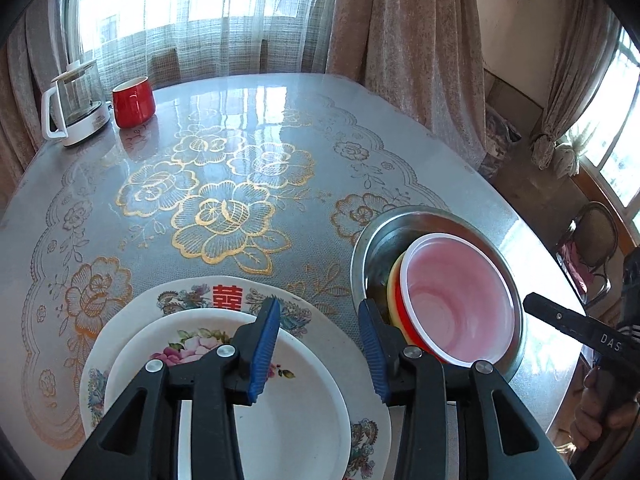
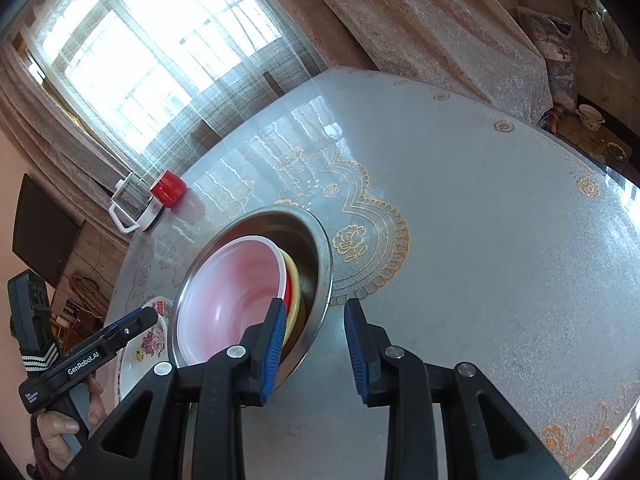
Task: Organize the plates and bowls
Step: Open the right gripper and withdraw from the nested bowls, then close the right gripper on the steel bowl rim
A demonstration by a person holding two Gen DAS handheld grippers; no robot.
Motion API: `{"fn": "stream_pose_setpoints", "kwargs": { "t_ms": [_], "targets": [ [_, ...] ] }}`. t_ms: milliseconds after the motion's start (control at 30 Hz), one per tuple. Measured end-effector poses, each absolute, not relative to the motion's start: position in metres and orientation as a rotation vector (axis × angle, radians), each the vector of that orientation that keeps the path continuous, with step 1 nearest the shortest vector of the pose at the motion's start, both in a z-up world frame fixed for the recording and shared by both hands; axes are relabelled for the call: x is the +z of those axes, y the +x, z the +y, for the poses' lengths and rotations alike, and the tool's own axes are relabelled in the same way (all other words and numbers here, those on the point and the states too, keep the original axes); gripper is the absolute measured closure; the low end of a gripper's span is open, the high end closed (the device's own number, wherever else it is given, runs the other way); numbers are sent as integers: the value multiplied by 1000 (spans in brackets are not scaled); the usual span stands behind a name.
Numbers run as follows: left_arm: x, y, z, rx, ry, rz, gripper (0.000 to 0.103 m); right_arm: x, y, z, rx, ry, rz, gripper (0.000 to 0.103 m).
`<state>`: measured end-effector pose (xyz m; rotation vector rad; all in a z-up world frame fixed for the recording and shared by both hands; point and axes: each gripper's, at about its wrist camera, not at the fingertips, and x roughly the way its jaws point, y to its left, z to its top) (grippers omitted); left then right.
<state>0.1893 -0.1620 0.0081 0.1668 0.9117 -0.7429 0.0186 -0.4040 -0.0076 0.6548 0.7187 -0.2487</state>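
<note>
Room: curtained windows behind a round table (image 1: 280, 128) with a gold flower cloth under glass.
Writing: a red double-happiness character on the big plate (image 1: 224, 294); "GenRobot.AI" on the left gripper (image 2: 140, 318) body; "DAS" (rest cut off) on the right gripper (image 1: 532, 300).
Plates: a small flowered plate (image 1: 304, 400) stacked on the big plate, near edge.
Bowls: a metal basin (image 1: 372, 248) holds a tilted red bowl (image 1: 460, 304) nested in a yellow bowl (image 1: 394, 280).
Far side: a glass kettle (image 1: 76, 104) beside a red mug (image 1: 134, 102).
Grippers: both jaws apart, gripping nothing.
</note>
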Motion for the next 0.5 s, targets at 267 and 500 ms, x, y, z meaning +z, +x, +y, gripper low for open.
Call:
{"fn": "stream_pose_setpoints", "kwargs": {
  "t_ms": [267,500],
  "targets": [
    [13,199,-181,-767,265,855,42,-10,19,-402,-234,652,738,73],
    [8,220,-176,-838,126,980,39,-15,20,-406,-219,678,752,70]
  ]
}}
